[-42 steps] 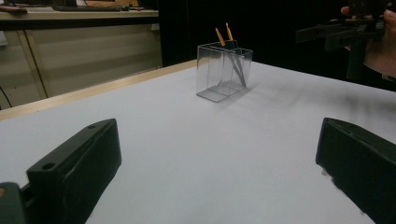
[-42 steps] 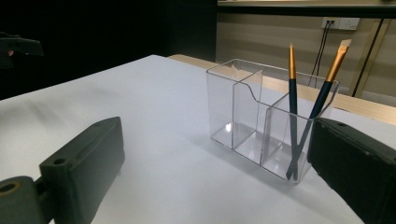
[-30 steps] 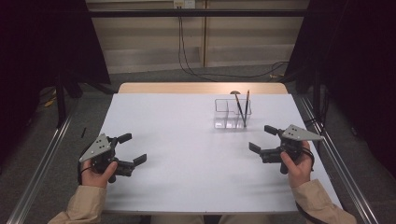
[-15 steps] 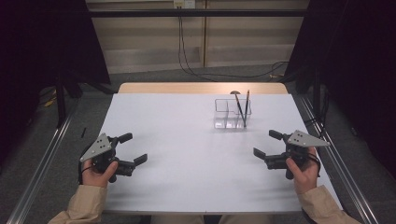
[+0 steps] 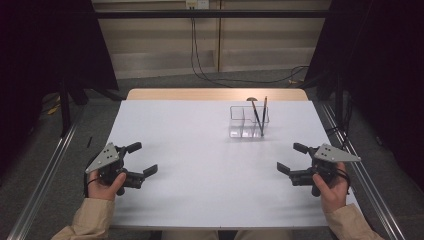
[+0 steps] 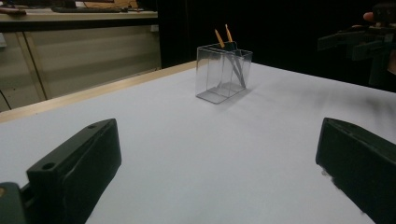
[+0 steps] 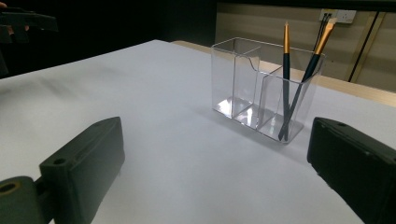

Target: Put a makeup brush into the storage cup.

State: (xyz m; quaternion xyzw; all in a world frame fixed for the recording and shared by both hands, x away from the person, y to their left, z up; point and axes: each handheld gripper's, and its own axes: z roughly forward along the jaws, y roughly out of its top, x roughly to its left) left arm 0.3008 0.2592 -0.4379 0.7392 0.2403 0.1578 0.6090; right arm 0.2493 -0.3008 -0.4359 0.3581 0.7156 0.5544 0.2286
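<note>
A clear plastic organizer (image 5: 246,121) (image 6: 223,73) (image 7: 261,88) with several compartments stands on the white table (image 5: 200,165), right of centre toward the back. Two dark brushes with gold ferrules (image 5: 260,116) (image 7: 296,79) lean in its right compartment. My left gripper (image 5: 142,160) rests low at the table's left front, open, nothing between its jaws. My right gripper (image 5: 293,157) is held at the right front, also open and empty. The organizer lies ahead of both grippers, well apart from them.
The table's far edge shows a wooden strip (image 5: 215,94). Metal rails (image 5: 45,170) run along both sides on the floor, and cables (image 5: 210,75) trail behind. Dark curtains flank the table.
My right gripper has drifted toward the near right edge of the table, away from the organizer. The left gripper has stayed in place.
</note>
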